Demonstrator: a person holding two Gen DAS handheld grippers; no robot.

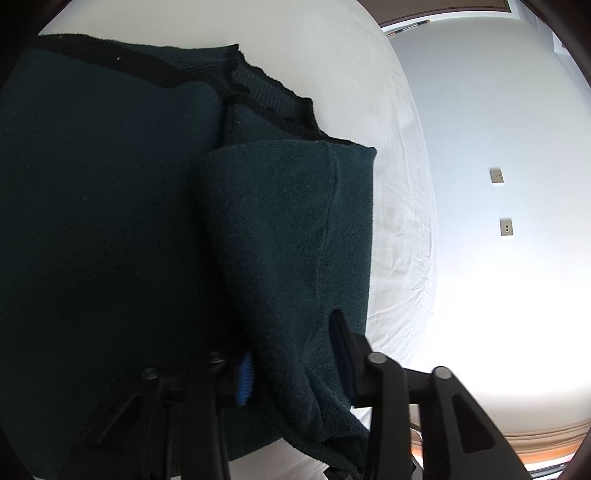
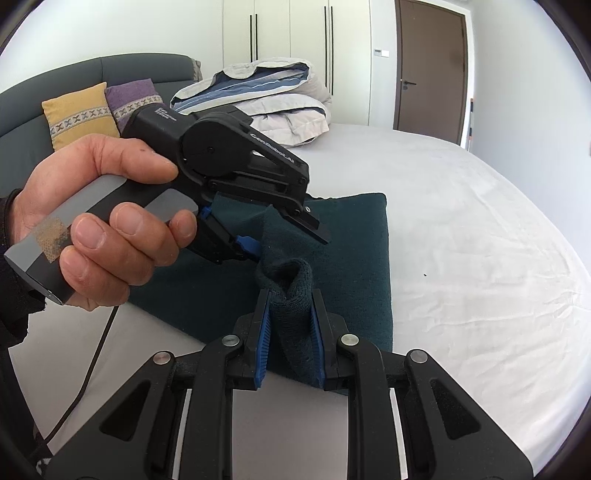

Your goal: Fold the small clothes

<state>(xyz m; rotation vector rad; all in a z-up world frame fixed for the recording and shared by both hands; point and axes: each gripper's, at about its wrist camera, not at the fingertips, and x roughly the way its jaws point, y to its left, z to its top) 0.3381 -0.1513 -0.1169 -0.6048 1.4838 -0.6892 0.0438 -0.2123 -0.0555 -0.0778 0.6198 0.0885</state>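
**Ana:** Right wrist view first: what does the garment look like?

**Ben:** It's a dark teal knit sweater (image 2: 354,258) lying mostly flat on the white bed sheet (image 2: 480,240). One sleeve is lifted off it. The right gripper (image 2: 291,332) has its blue-padded fingers (image 2: 263,343) closed most of the way on a bunched fold of that sleeve, the ribbed cuff poking up between them.

**Ana:** And the left gripper?

**Ben:** The left gripper (image 2: 284,236) hangs just above the sweater, held by the person's left hand (image 2: 99,221). Its fingers pinch the same sleeve higher up, the cloth caught between the black upper finger and the blue pad below.

**Ana:** What does the left wrist view add?

**Ben:** A close look at the sweater (image 1: 110,221): fine knit, a black trim band and a ribbed neckline at its far edge. The raised sleeve (image 1: 295,240) drapes down between the left gripper's (image 1: 291,369) fingers, which stand partly apart with the fabric filling the gap. Two wall sockets (image 1: 496,175) show beyond the sheet (image 1: 402,221).

**Ana:** And only in the right wrist view?

**Ben:** Beyond the sweater, a folded duvet (image 2: 266,99), yellow (image 2: 79,114) and purple (image 2: 135,99) cushions against a grey headboard (image 2: 140,68), wardrobe doors (image 2: 295,33) and a brown door (image 2: 430,70).
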